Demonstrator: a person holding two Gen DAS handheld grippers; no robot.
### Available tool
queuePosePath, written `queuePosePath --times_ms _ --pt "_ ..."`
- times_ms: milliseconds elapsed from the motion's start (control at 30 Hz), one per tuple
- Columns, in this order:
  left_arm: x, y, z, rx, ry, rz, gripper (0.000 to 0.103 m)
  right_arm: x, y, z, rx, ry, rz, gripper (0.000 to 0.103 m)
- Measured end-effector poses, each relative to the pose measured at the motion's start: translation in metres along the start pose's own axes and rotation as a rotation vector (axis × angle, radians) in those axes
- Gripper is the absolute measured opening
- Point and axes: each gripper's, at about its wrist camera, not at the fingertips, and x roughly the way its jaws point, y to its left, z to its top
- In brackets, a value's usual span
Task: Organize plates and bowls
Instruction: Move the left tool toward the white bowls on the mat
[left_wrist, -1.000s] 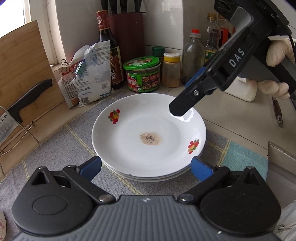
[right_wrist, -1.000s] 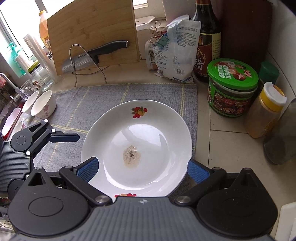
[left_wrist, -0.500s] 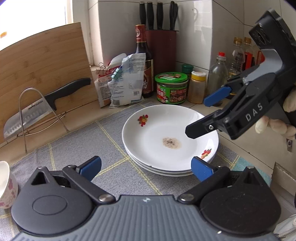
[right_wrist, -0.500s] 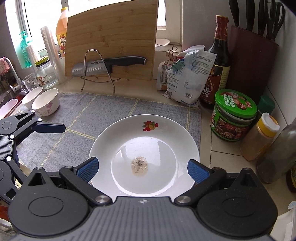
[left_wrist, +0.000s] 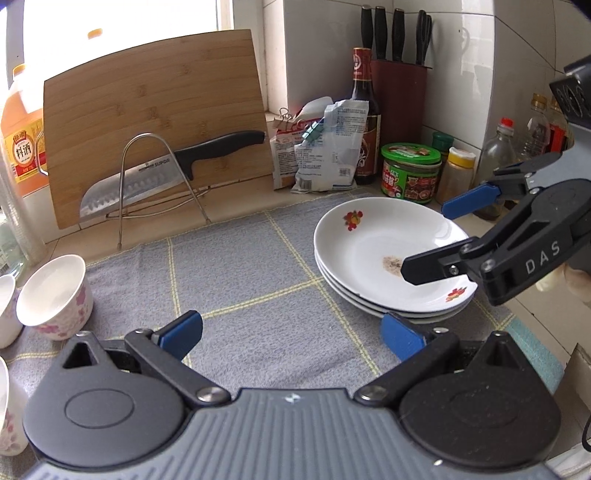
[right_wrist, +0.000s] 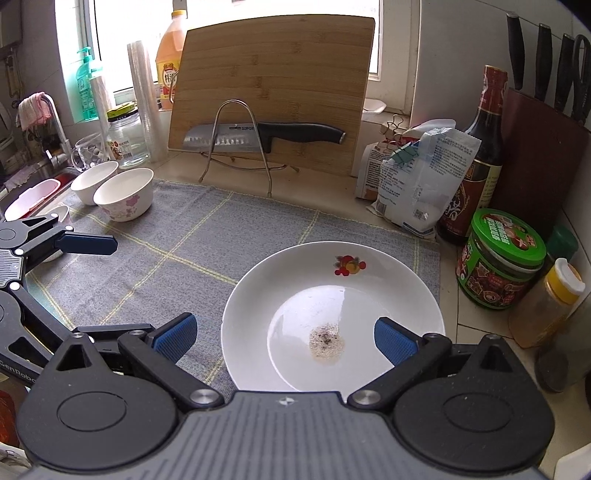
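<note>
plate stack (left_wrist: 373, 254) under right tool (left_wrist: 434, 240)

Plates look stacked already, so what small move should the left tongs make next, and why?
Probably swing the open left tongs toward the floral bowl at the cloth's left edge: the plate stack is done, and the bowls sit loose, unstacked.

On the counter a checked cloth (right_wrist: 192, 236) lies under a stack of plates (left_wrist: 384, 254) at its 3 o'clock end. Bowls (right_wrist: 123, 197) sit at the cloth's 9 o'clock side. Behind, at 12 o'clock, a cutting board (right_wrist: 273, 88) leans on the wall with a knife (right_wrist: 258, 136) on a wire rack before it. Jars and bottles (right_wrist: 498, 254) crowd 2 o'clock.
</note>
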Motion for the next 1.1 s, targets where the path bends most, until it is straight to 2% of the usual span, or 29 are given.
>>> queuePosePath --times_ms 100,200,300,400,633,833,1100 --pt "-0.004 0.003 -0.006 -0.001 0.020 -0.012 0.102 0.001 0.007 0.002 -0.016 -0.006 0.023 0.103" --pt "-0.009 0.007 -0.010 0.000 0.004 -0.006 0.102 0.000 0.017 0.003 -0.032 -0.012 0.028 0.103" --pt "-0.011 0.016 -0.014 0.002 -0.012 0.003 0.102 -0.001 0.025 0.005 -0.033 -0.020 0.020 0.103" --pt "-0.016 0.032 -0.020 -0.012 -0.019 -0.022 0.102 0.004 0.036 0.007 -0.023 -0.018 0.001 0.103" --pt "-0.037 0.083 -0.037 -0.016 -0.023 -0.013 0.102 0.019 0.079 0.017 -0.004 0.002 -0.029 0.103" --pt "-0.059 0.127 -0.054 0.005 -0.026 0.015 0.102 0.041 0.131 0.028 -0.002 0.008 -0.018 0.103" --pt "-0.083 0.192 -0.073 -0.047 0.006 0.053 0.102 0.080 0.193 0.038 -0.038 0.041 0.020 0.103"
